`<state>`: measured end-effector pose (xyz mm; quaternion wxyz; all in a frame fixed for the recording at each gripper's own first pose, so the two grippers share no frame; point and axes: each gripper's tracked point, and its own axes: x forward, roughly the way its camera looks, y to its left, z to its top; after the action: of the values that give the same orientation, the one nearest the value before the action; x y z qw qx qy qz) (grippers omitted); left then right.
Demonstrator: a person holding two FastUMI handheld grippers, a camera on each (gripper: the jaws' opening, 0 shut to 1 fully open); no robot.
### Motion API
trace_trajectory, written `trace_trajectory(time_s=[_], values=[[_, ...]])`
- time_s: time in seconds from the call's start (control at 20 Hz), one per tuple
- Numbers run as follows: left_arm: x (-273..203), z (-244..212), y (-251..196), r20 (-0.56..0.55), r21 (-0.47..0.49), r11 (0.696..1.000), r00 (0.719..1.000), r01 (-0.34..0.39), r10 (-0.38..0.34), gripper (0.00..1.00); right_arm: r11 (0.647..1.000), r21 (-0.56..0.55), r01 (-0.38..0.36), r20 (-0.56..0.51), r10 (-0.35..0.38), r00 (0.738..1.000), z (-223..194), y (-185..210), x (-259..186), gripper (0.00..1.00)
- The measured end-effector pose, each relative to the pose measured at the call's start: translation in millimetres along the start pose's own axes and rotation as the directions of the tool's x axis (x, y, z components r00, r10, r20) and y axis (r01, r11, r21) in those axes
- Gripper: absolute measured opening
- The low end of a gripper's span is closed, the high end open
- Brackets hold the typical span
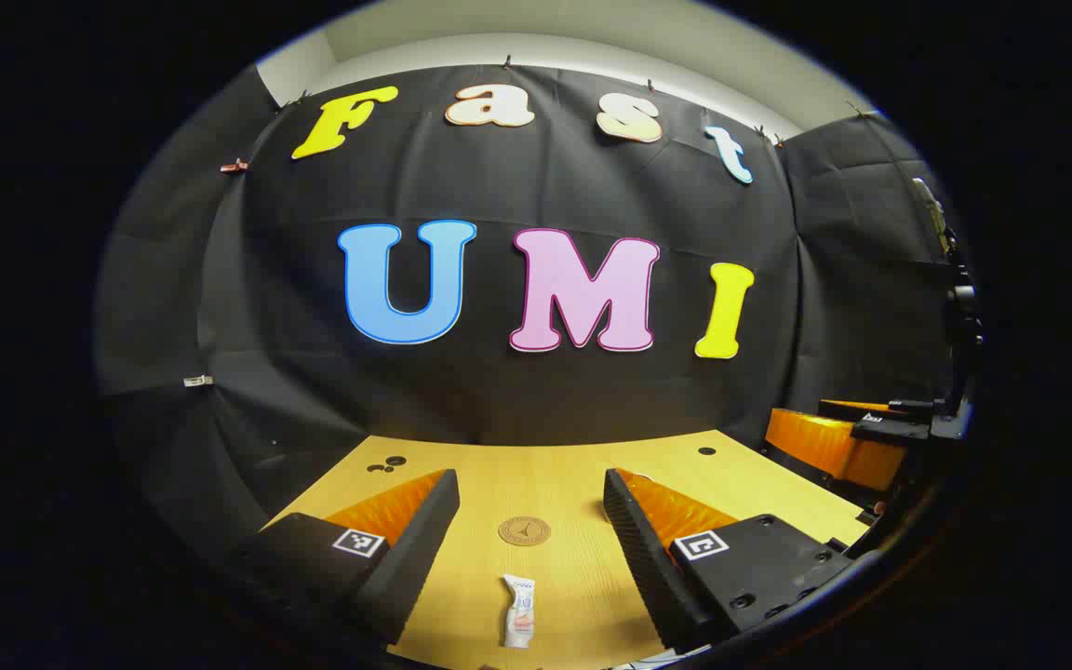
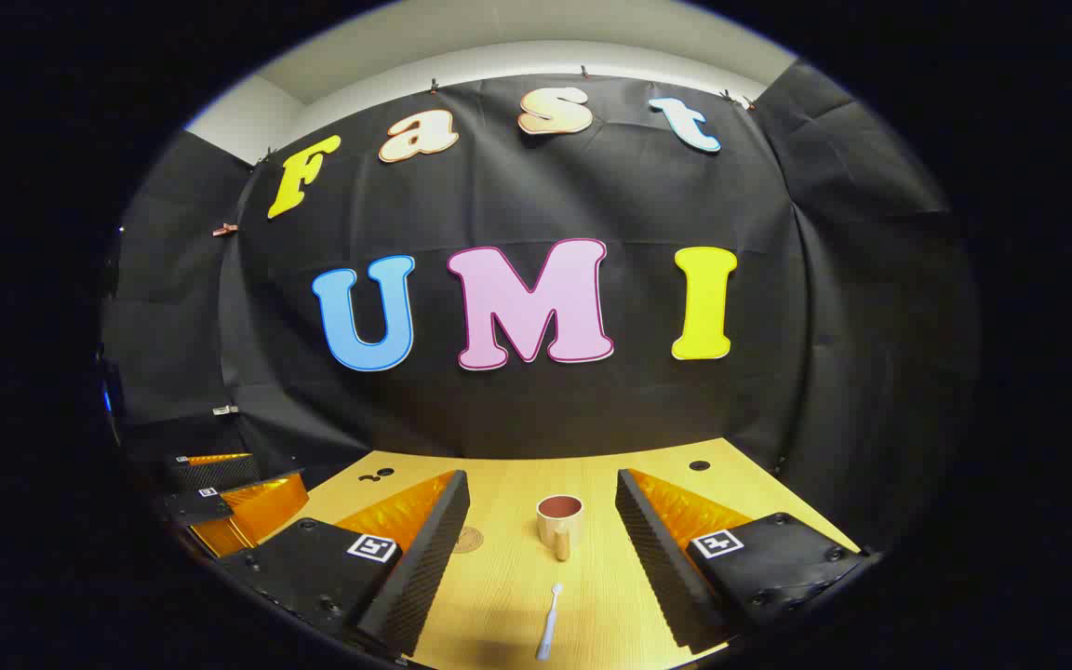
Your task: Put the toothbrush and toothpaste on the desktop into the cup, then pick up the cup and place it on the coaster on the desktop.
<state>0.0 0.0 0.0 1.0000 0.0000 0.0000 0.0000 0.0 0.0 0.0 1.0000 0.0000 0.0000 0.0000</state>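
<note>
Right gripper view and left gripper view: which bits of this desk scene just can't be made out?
- Coaster, right gripper view: partly hidden behind that gripper's left finger.
- Toothbrush, right gripper view: too small to make out the bristles.
- Cup, right gripper view: its inside bottom is hidden by its own rim.
- Toothpaste, left gripper view: print too small to make out.
- Coaster, left gripper view: central emblem too small to tell.

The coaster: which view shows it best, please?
The left gripper view. There the coaster lies whole on the desk, between the open fingers of the left gripper, beyond the toothpaste. In the right gripper view only an edge of it peeks out beside the right gripper's left finger, left of the cup.
</note>
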Motion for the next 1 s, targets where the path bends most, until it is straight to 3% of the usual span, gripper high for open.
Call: trace_trajectory(time_s=[0.15, 0.75, 1.0], values=[[5, -3, -11, -0.007, -0.034, 0.999, 1.000, 0.028, -0.028, 0.97, 1.000, 0.016, 0.004, -0.022, -0.003, 1.000, -6, -12, 8, 0.98], [22, -19, -13, -0.051, -0.010, 1.000, 0.998, -0.023, 0.022, 0.97, 0.998, 0.044, -0.034, -0.091, 0.038, 0.995, -31, -30, 33, 0.98], [40, -49, -12, -0.129, -0.038, 0.999, 0.991, -0.037, 0.032, 0.98, 0.998, 0.058, -0.029, -0.112, 0.036, 0.993, -36, -42, 44, 0.98]])
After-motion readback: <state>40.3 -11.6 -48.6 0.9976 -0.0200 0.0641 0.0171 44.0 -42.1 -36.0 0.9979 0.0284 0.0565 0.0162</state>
